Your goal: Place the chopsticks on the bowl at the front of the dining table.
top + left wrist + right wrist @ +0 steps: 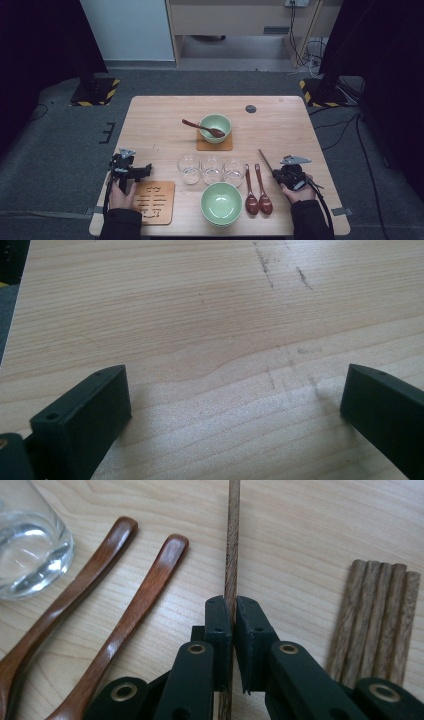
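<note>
My right gripper [233, 607] is shut on a single dark wooden chopstick [231, 540], which runs straight out from between its jaws. In the high view this chopstick [265, 160] juts up and to the left from the right gripper [280, 172], near the table's right front. A bundle of several more chopsticks [380, 615] lies on the table just to the right of the jaws. Two brown wooden spoons [145, 600] lie to their left. My left gripper [235, 390] stands open over bare wood, with nothing between its jaws. It sits at the table's left front [131, 169].
Three glasses [212, 170] stand in a row mid-table, one of them close by [27, 555]. A green bowl [221, 202] sits at the front. Another green bowl [215, 128] with a spoon [202, 127] rests on a coaster [214, 146]. A slotted wooden trivet [154, 201] lies front left.
</note>
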Motion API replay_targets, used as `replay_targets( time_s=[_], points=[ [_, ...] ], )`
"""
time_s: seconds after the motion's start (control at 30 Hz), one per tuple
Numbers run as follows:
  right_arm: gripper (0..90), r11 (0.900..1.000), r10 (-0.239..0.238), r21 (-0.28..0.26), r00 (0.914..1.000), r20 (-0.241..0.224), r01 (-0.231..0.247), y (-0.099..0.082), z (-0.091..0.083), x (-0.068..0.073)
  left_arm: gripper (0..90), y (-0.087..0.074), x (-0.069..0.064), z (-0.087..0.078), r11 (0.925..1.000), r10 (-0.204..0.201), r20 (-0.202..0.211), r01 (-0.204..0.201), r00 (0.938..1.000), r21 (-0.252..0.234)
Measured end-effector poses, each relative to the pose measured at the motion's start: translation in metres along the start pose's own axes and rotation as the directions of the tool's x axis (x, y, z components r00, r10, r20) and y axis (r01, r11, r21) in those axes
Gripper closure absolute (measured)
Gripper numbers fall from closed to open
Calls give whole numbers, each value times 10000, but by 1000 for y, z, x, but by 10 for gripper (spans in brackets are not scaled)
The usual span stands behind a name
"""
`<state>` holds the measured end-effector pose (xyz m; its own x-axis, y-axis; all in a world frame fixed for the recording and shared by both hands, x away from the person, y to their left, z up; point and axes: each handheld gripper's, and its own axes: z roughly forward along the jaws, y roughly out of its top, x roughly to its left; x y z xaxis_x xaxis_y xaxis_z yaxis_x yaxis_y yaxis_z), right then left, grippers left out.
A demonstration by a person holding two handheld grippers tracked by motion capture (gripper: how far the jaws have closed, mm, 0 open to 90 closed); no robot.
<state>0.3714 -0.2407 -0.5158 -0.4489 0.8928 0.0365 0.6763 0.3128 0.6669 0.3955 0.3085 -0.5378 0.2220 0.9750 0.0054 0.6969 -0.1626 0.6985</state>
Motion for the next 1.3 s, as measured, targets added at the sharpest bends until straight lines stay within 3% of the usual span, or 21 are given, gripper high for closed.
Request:
replay_targets(
  time_s=[0.27, 0.4, 0.73, 1.3],
  points=[
    [848, 9984, 221, -515, 9996, -147, -228, 7, -9, -4, 0, 0, 0, 0, 10000, 3, 3, -3, 10000, -2],
    [848, 9995, 214, -224, 9997, -82, -216, 6, -2, -2, 0, 0, 0, 0, 10000, 6, 6, -6, 10000, 1],
    [848, 9971, 351, -671, 9993, -87, -356, 14, -10, -6, 0, 0, 0, 0, 10000, 6, 5, -6, 10000, 2],
    [848, 9814, 781, -1745, 9968, -186, -802, 38, -26, -14, 0, 0, 0, 0, 10000, 8, 2, -8, 10000, 1]
  ],
)
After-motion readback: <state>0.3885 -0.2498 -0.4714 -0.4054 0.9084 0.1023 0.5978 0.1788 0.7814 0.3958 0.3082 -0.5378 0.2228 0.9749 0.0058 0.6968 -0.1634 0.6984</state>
